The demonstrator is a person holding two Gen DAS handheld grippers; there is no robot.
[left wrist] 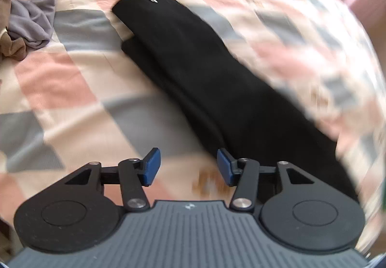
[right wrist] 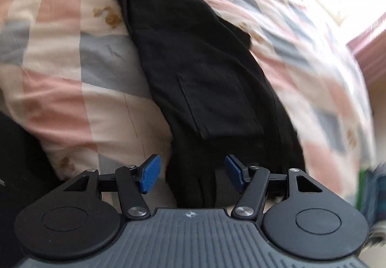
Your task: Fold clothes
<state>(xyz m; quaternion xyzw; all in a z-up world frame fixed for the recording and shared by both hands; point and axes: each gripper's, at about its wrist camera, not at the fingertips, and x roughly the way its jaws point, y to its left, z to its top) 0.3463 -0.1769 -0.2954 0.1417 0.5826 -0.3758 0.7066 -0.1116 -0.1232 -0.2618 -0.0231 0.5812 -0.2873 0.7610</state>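
Blue-padded fingers of the left gripper [left wrist: 187,166] stand apart with nothing between them; only the bed cover shows in the gap. The right gripper [right wrist: 190,174] likewise has its fingers spread, and the near end of the black trousers [right wrist: 205,89] lies in the gap below them, not pinched by either pad.

The trousers lie flat on the checked bed cover [left wrist: 72,79], folded lengthwise into one long strip. In the left wrist view the long axis runs from the near right to the far left, and the strip [left wrist: 205,75] passes just right of the left gripper's right finger [left wrist: 225,168]. In the right wrist view the strip runs straight away from the fingers, with a back pocket [right wrist: 217,104] facing up.

Judged from this, the right hand is nearer the near end; the left hand must shift right to reach the cloth.

Count: one pair of black trousers, one grey garment [left wrist: 31,24] crumpled far left, two grippers.
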